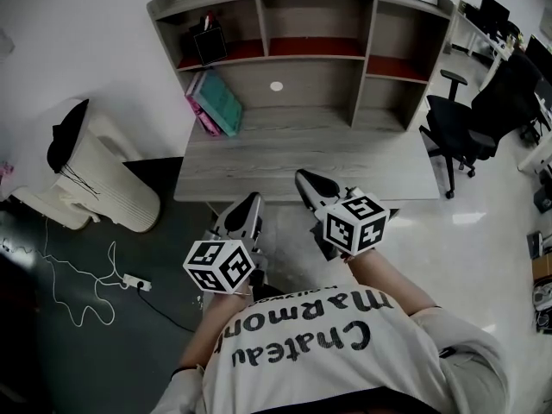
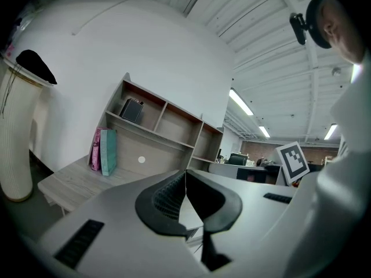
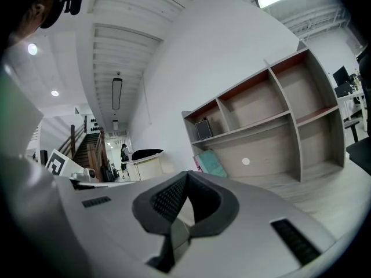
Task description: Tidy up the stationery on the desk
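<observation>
Grey wood-grain surface (image 1: 328, 162) ahead, nearly bare, with a shelf unit (image 1: 362, 67) standing along its far edge. And both tools were up at the near edge! The left hand-held gripper (image 1: 252, 201) was clenched, tips pressed together with nothing between them, its own view confirmed that. The right hand-held gripper (image 1: 304, 179) sat just beside it, also clenched and empty, jaws met at the point, its tip showing over the near edge of the surface in the head view.

Now the stationery: the pink and teal folders (image 1: 214, 103) stood well ahead of the left hand-held gripper and a little to its left, leaning at the back of the surface under the shelves. Higher up, straight beyond that same tool, a black holder (image 1: 210, 43) sat in the top-left compartment of the shelf unit. Neither was touched by either tool.

Off to the right of the right hand-held gripper, an office chair (image 1: 453, 136) waited beside the surface. Far to the left of the left one stood a white ribbed column (image 1: 99, 184) with a black cloth (image 1: 65, 136) draped on top, and down on the floor a power strip (image 1: 136, 281) with a loose white cable (image 1: 73, 276).
</observation>
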The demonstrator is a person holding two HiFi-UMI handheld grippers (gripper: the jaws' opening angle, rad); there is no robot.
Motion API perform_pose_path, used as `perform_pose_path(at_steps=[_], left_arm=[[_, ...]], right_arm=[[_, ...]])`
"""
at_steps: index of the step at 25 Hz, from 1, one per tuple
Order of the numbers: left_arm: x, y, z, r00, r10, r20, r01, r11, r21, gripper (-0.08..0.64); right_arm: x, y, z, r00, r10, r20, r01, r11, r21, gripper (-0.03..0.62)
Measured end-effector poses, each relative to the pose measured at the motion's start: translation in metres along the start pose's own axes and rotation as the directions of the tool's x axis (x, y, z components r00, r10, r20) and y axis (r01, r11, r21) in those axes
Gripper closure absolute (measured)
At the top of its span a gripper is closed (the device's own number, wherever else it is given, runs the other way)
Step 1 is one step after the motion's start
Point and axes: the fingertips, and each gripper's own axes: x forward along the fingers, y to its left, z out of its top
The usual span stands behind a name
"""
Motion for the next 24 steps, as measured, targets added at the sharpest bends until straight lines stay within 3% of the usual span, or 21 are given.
perform_pose_path(at_steps=[24], left_arm=[[-0.025, -0.01, -0.004, 1.0, 0.01, -0.011, -0.01, 1.0, 0.003, 0.543]], right_arm=[[-0.013, 0.019, -0.013, 0.999, 0.029, -0.012, -0.029, 0.999, 0.024, 0.578]])
